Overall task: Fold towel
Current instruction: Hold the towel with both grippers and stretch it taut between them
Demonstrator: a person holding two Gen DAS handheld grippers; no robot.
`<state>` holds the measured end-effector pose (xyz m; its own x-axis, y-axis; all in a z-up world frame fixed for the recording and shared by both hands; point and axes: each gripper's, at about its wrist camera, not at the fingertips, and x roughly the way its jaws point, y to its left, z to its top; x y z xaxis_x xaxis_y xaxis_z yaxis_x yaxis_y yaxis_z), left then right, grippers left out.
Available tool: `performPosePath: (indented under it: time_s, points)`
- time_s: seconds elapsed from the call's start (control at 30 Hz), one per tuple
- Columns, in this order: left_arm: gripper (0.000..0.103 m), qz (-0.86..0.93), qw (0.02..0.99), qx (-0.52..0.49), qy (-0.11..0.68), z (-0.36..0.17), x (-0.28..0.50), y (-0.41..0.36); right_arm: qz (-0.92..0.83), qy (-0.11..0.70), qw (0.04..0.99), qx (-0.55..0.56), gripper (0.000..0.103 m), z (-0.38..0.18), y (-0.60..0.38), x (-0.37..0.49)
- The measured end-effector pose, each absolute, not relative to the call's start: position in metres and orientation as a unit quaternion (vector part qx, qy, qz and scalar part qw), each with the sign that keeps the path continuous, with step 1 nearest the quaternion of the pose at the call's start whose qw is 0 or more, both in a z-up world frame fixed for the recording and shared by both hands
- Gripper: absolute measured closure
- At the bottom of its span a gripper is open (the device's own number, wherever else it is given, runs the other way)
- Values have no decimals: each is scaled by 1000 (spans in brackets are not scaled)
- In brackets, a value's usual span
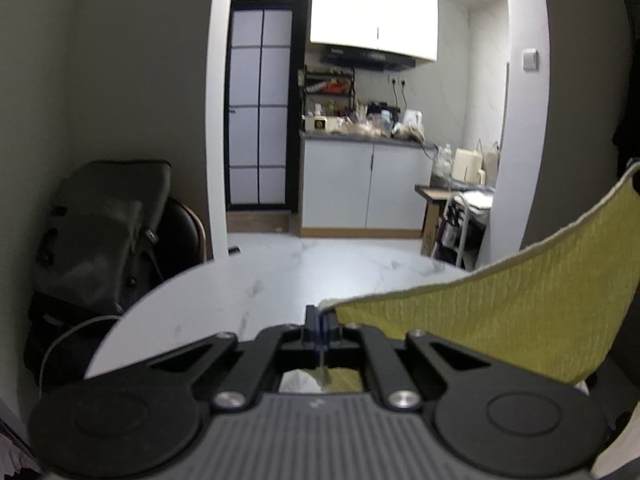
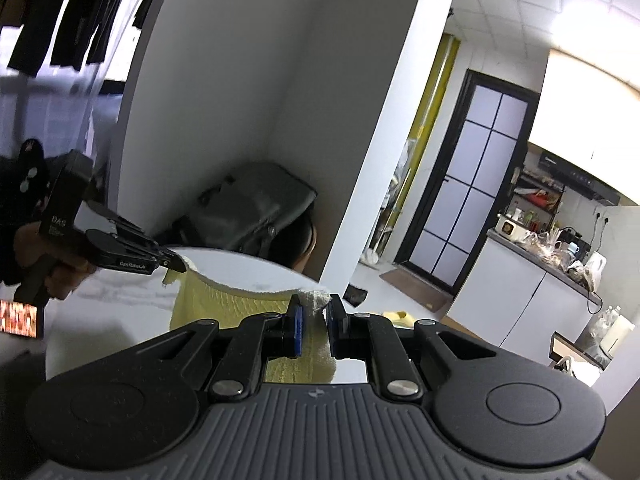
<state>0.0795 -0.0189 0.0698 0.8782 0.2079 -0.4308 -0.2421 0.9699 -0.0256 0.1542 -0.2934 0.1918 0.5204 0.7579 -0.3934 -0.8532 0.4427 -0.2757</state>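
Observation:
A yellow towel [image 1: 500,320] with a white back hangs stretched in the air above the round white table [image 1: 240,292]. My left gripper [image 1: 320,320] is shut on one top corner of it. In the right wrist view the left gripper [image 2: 176,265] shows at the left, pinching that corner. My right gripper [image 2: 316,320] is shut on the other top corner, and the towel [image 2: 224,308] sags between the two grippers and drapes down toward the table [image 2: 100,320].
A grey bag [image 1: 104,232] sits on a chair beyond the table's left edge. A phone [image 2: 22,318] lies on the table at the left. A kitchen counter [image 1: 360,136] with clutter stands in the room beyond.

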Motion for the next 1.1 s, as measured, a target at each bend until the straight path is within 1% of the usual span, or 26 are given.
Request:
performPosePath:
  time_s: [0.17,0.53,0.73,0.8,1.1]
  points:
    - [102,122,973,-38,192,92,67,-18,459,105,857,-209,90,200,-292,149]
    - [102,130,984,-37,113,144,11,-14,395,92,896,-182,90,223,-284,114]
    - [102,135,986,-35,94,155,-8,-19,398,74,898,-172,90,225,-287,98]
    - [102,135,986,-36,91,158,-12,-21,398,67,899,-166,92,227,-290,95]
    - [102,153,985,-45,64,174,-28,-30,406,37,901,-146,94,236,-300,88]
